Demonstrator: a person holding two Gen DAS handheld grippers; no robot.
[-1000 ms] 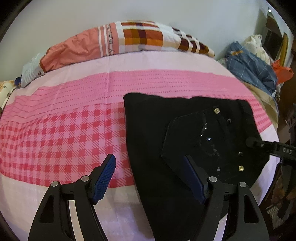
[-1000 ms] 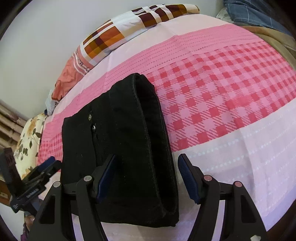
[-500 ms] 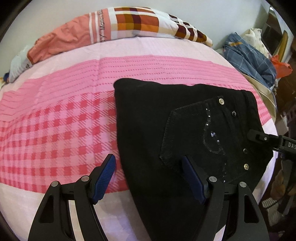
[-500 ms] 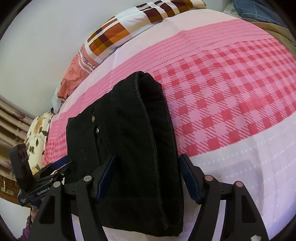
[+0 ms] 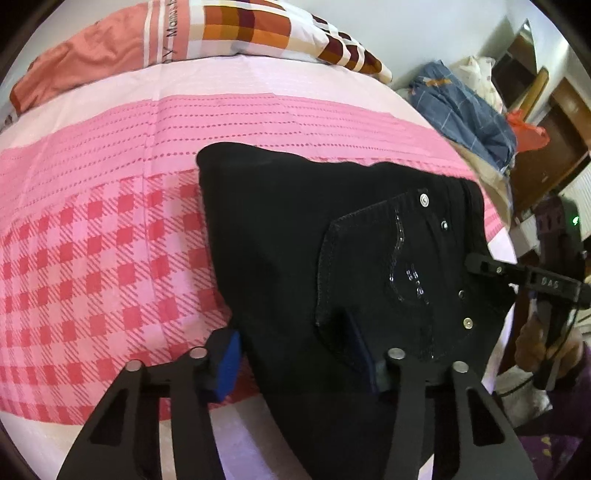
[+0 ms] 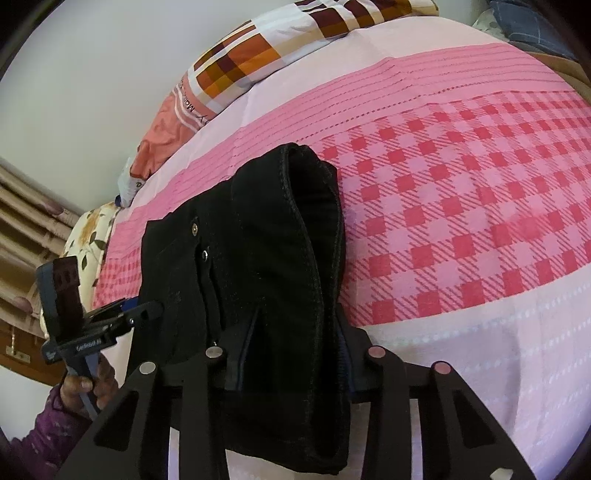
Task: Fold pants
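Note:
Black pants [image 5: 295, 240], folded into a thick bundle, lie on the pink checked bedsheet [image 5: 92, 258], back pocket and rivets facing up. My left gripper [image 5: 293, 354] straddles their near left edge. Its jaws are closing, the blue pads [image 5: 227, 363] meeting the fabric between them. In the right wrist view the pants [image 6: 266, 240] show their rolled fold. My right gripper [image 6: 291, 354] is closing around that fold, and cloth fills the whole gap. Each view shows the other gripper at the bundle's far side: the right one [image 5: 524, 277], the left one [image 6: 103, 332].
A checked orange and white pillow [image 5: 221, 33] lies along the far edge of the bed. Blue clothes [image 5: 465, 110] are piled at the right beside wooden furniture [image 5: 561, 122]. A floral pillow [image 6: 92, 232] and a curtain [image 6: 22, 221] are at the left. A person's hand [image 6: 88, 384] grips the left handle.
Both grippers' jaws have narrowed onto the pants. The left gripper has come closer to the bundle and tipped downward. The right gripper has stayed at the fold.

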